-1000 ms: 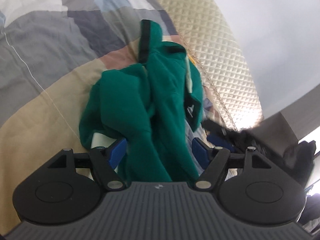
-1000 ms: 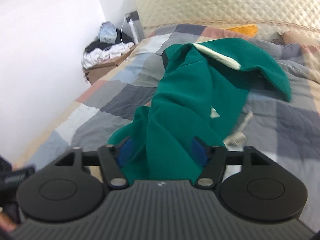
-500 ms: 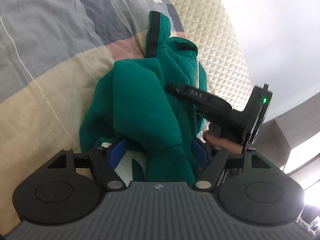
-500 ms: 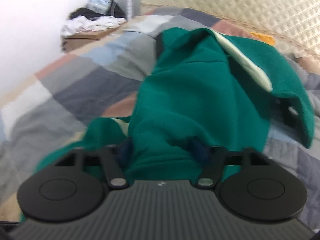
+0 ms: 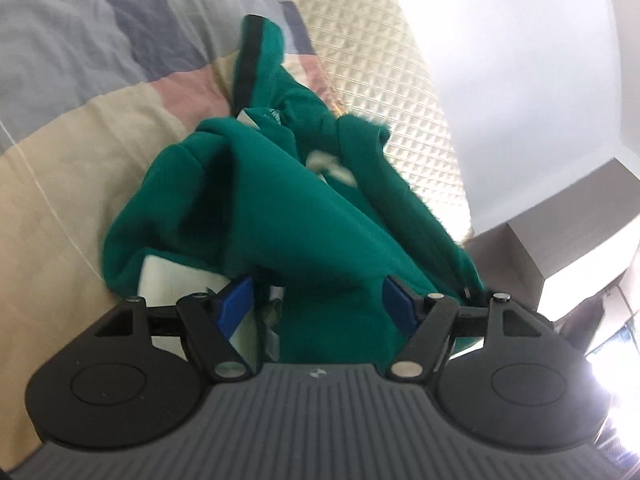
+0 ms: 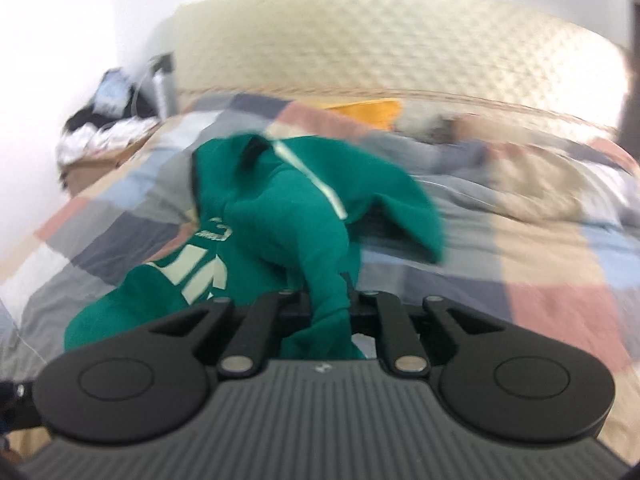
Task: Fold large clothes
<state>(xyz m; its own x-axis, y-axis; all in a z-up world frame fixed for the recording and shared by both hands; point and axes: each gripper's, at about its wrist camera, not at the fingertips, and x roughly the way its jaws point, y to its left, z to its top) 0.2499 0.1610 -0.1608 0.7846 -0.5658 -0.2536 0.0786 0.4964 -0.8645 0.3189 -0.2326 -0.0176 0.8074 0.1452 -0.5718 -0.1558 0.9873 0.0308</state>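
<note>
Green fleece fills the middle of both wrist views: a large green garment point(image 5: 280, 208) lies bunched in a heap on the bed point(image 5: 60, 184), on a patchwork cover of grey, beige, pink and pale blue squares, with a quilted cream headboard point(image 6: 380, 44) behind it. In the right wrist view, which is blurred, pale lettering shows on the near left part of the cloth and a pale stripe runs along a fold higher up. The right gripper point(image 6: 328, 304) has just been closing, and its fingers now stand drawn together, pinching a narrow fold of the green cloth that passes between them and hangs down toward the camera. The left gripper point(image 5: 318, 300) has its fingers spread wide; a thick bunch of the garment sits between the blue pads point(image 5: 236, 304). The right pad lies against the cloth, while a gap with pale lining shows beside the left pad, so it does not clamp the fabric. A black strip of trim stands up at the far end of the heap in the left wrist view. Beyond the bed's left side, in the right wrist view, a low bedside stand point(image 6: 104, 136) carries a jumble of dark and white things, too blurred to name.
</note>
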